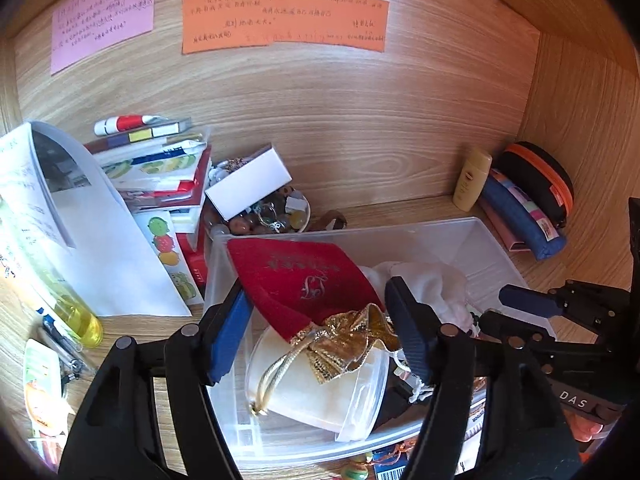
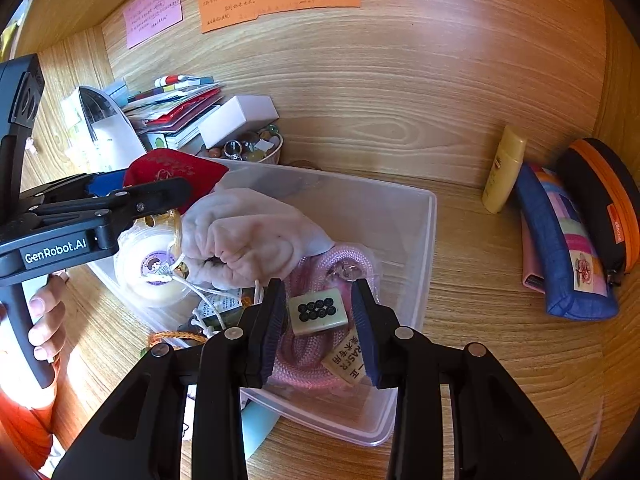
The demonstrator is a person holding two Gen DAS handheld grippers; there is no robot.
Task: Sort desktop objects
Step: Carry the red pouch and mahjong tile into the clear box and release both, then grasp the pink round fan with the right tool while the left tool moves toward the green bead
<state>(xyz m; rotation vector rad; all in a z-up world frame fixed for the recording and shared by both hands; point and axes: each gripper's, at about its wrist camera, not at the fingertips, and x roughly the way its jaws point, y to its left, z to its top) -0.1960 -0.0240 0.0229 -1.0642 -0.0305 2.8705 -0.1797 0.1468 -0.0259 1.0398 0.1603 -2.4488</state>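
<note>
A clear plastic bin (image 1: 472, 236) (image 2: 416, 248) sits on the wooden desk. In it lie a red velvet pouch with gold trim (image 1: 304, 276) (image 2: 176, 170), a white cloth bag (image 1: 424, 280) (image 2: 244, 232), a round lidded tub (image 1: 320, 388) (image 2: 152, 268), a pink rope coil (image 2: 308, 356) and a mahjong tile (image 2: 318, 310). My left gripper (image 1: 316, 336) (image 2: 120, 190) is open above the red pouch, its fingers on either side of the gold trim. My right gripper (image 2: 320, 328) is open over the bin, with the tile between its fingers.
A stack of books and papers (image 1: 160, 168) and a bowl of beads (image 1: 272, 212) under a white box (image 1: 248, 184) stand at the left. A yellow bottle (image 2: 504, 168), blue pencil case (image 2: 560, 248) and black-orange case (image 2: 604, 200) stand at the right. Sticky notes (image 1: 284, 20) hang on the back wall.
</note>
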